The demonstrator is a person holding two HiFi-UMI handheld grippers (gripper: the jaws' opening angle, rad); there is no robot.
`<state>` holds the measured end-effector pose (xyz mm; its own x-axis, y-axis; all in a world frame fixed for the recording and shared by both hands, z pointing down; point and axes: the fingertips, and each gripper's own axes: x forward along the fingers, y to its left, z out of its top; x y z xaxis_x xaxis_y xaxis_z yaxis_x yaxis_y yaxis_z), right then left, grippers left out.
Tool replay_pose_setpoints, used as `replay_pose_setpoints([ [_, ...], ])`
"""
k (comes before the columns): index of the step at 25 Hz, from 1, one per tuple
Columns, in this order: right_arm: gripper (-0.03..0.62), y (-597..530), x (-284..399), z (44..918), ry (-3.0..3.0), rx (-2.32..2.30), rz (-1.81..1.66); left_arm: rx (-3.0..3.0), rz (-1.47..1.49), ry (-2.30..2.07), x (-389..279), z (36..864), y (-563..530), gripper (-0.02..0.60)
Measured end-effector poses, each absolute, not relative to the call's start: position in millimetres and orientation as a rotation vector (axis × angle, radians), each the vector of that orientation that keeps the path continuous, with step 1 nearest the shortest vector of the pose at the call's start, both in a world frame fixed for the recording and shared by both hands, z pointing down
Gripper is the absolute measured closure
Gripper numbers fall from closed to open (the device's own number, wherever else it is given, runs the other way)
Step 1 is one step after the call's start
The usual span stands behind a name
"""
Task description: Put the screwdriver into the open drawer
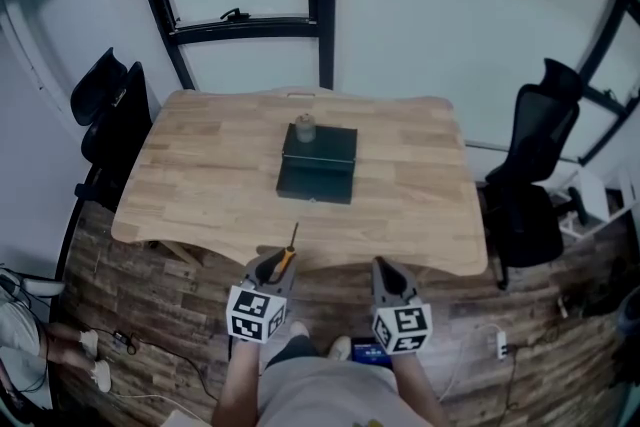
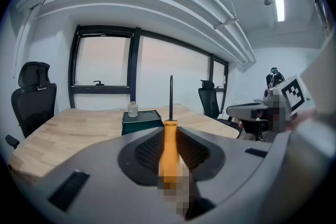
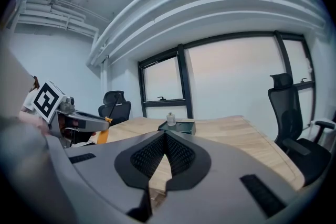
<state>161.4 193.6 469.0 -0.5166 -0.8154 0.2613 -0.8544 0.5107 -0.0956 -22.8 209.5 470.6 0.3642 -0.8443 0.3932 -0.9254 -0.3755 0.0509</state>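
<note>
Pinching the screwdriver (image 2: 169,155) by its orange handle, the left gripper (image 1: 275,265) hangs at the near edge of the table (image 1: 200,165). The right gripper (image 1: 386,268), there too, is pressed shut, empty. I'd move slow, tip first, to the open drawer (image 1: 316,183) in the table's middle.

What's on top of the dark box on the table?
A small pale bottle stands on the dark box, near its far left corner. Nothing else shows on that top. The patch under the bottle is covered.
</note>
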Motion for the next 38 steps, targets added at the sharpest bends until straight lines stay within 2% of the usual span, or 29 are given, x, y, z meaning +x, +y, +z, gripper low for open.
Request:
replay_pose_setpoints([
  [10, 0.595, 162, 158, 472, -2.561, 1.420, 0.310, 2.347, 0.402, -1.578, -31, 476, 177, 0.505],
  [22, 0.595, 49, 129, 476, -2.517, 1.474, 0.314, 2.379, 0.398, -1.509, -59, 482, 55, 0.505],
  [38, 0.595, -20, 93, 500, -2.384, 1.551, 0.368, 2.429, 0.418, -1.319, -79, 510, -39, 0.505],
])
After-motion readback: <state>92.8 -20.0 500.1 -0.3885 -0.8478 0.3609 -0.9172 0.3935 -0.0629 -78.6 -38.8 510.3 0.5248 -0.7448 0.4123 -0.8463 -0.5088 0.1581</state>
